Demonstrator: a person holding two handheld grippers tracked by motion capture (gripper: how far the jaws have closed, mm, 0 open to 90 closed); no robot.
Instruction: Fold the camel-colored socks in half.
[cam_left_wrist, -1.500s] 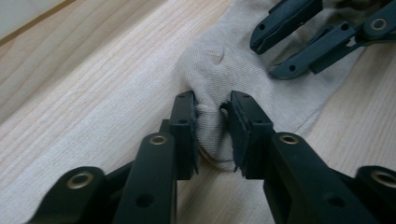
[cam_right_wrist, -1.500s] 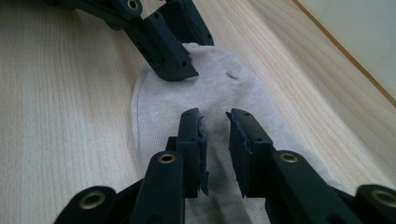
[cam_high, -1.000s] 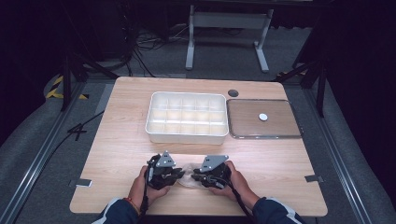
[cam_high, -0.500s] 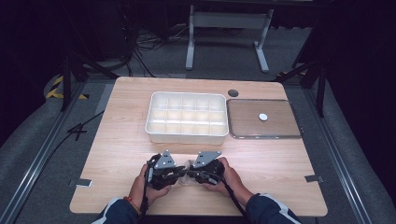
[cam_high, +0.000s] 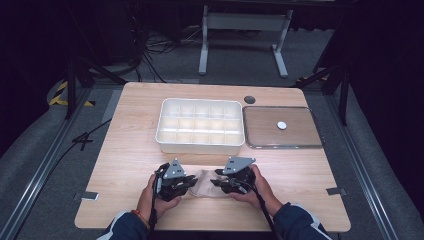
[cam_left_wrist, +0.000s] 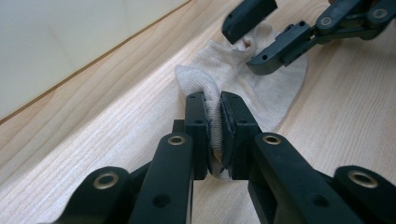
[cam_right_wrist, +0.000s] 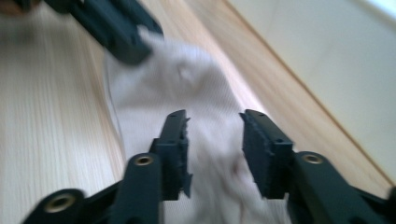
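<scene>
- Pale sock (cam_left_wrist: 243, 79) flat on worktop (cam_high: 125, 160), near front edge, between both tools.
- Left hand-held gripper (cam_left_wrist: 212, 121) clenched on sock's bunched edge.
- Right hand-held gripper (cam_right_wrist: 212, 140) released, jaws straddling sock.
- Probable step: securing second grip; next needs closing right jaws on fabric.

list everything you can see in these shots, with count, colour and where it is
sock: 1, pale beige, flat on the near part of the table between the two grippers
compartment tray: 1, white, many cells, table centre
lidded flat tray: 1, brownish with a metal rim, right of the white tray; a small white disc sits on it
dark round spot: 1, on the table behind the trays
table: 1, light wood
tape marks: 2, grey, near the table's left and right edges
metal stand: 1, grey, on the floor beyond the table
left gripper: 1, black, fingers shut on a fold of the sock
right gripper: 1, black, fingers open over the sock
hands: 2, dark blue sleeves, near edge
</scene>
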